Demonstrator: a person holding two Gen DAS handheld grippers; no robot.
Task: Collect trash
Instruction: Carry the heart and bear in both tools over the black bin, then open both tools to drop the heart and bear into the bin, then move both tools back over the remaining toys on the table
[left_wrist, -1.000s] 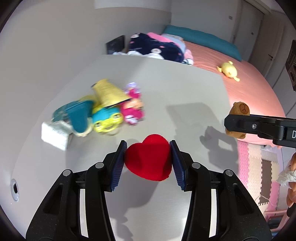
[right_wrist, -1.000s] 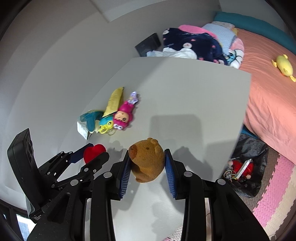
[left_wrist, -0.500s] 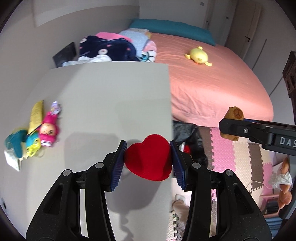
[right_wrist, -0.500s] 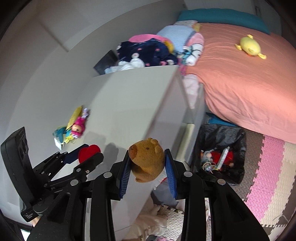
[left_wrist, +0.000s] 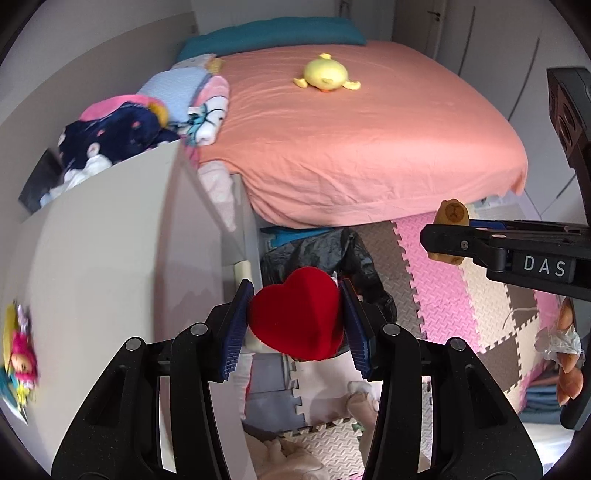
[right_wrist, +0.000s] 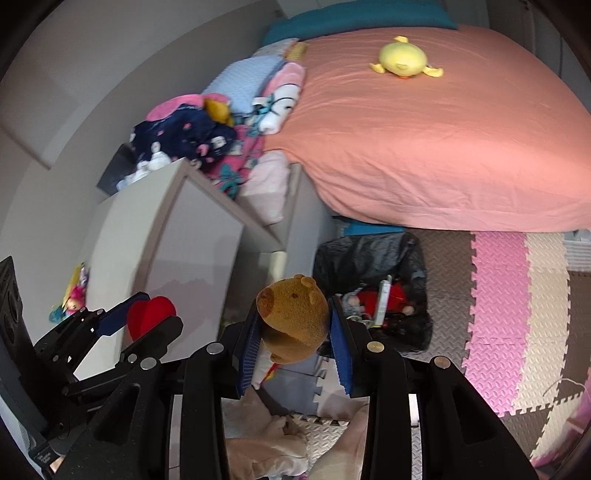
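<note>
My left gripper (left_wrist: 295, 314) is shut on a red plush heart (left_wrist: 295, 317), held in the air past the table's edge and over a black trash bag (left_wrist: 325, 254) on the floor. My right gripper (right_wrist: 293, 326) is shut on a brown plush bear (right_wrist: 293, 321), held above the floor just left of the same black bag (right_wrist: 369, 258), which holds red and mixed items. The heart also shows in the right wrist view (right_wrist: 149, 315), and the bear in the left wrist view (left_wrist: 451, 214).
The white table (left_wrist: 92, 258) is at left with small toys (left_wrist: 20, 354) near its edge. A bed with a salmon sheet (left_wrist: 351, 140) carries a yellow plush duck (left_wrist: 327, 74) and piled clothes (left_wrist: 122, 129). Pink and brown foam mats (left_wrist: 461, 314) cover the floor.
Both grippers have swung right, off the table top and out over the floor by the black bag, each still holding its toy.
</note>
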